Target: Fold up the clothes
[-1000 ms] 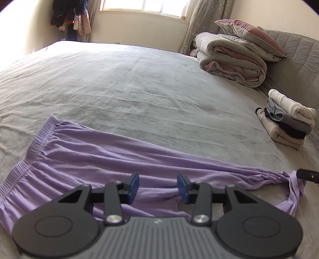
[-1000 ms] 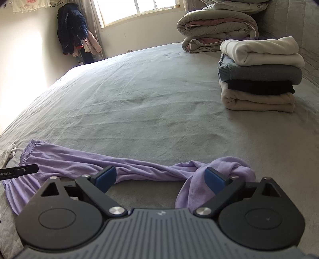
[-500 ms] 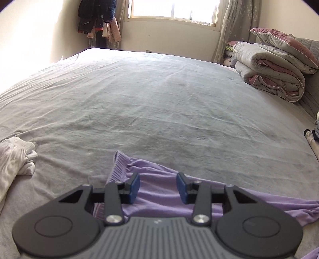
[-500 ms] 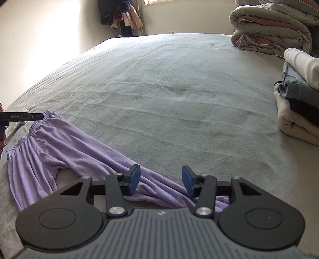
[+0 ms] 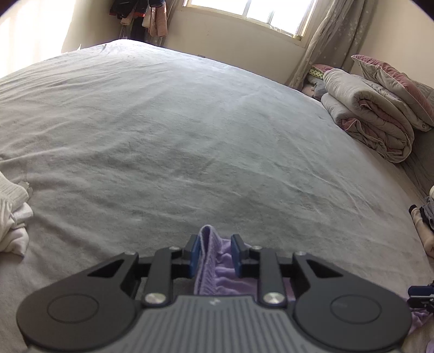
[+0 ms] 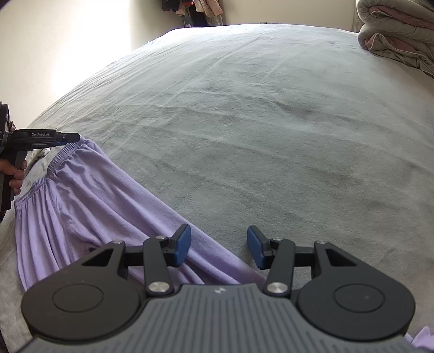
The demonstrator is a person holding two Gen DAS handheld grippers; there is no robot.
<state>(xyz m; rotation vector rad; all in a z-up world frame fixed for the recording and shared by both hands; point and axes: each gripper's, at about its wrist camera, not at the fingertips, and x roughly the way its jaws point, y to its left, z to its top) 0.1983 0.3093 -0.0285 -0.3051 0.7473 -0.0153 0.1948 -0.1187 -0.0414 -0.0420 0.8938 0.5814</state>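
Purple trousers lie flat near the front of the grey bed, waistband to the left and a leg running right. My left gripper is at the far waistband corner. Its jaws are closing, and the bunched band stands up between the blue pads and fills the gap. The right wrist view shows that same left gripper from the side, held by a hand. My right gripper hovers open over the trouser leg's edge, its left pad above the fabric and bare sheet showing between the pads.
A rolled quilt and pillow sit at the back right. Part of a folded stack shows at the right edge. White garments lie at the left edge. Clothes hang in the far corner.
The left gripper slid left along the trousers to the waistband corner and its jaws narrowed onto it. The right gripper left the bunched cuff, moved left along the leg and narrowed its jaws.
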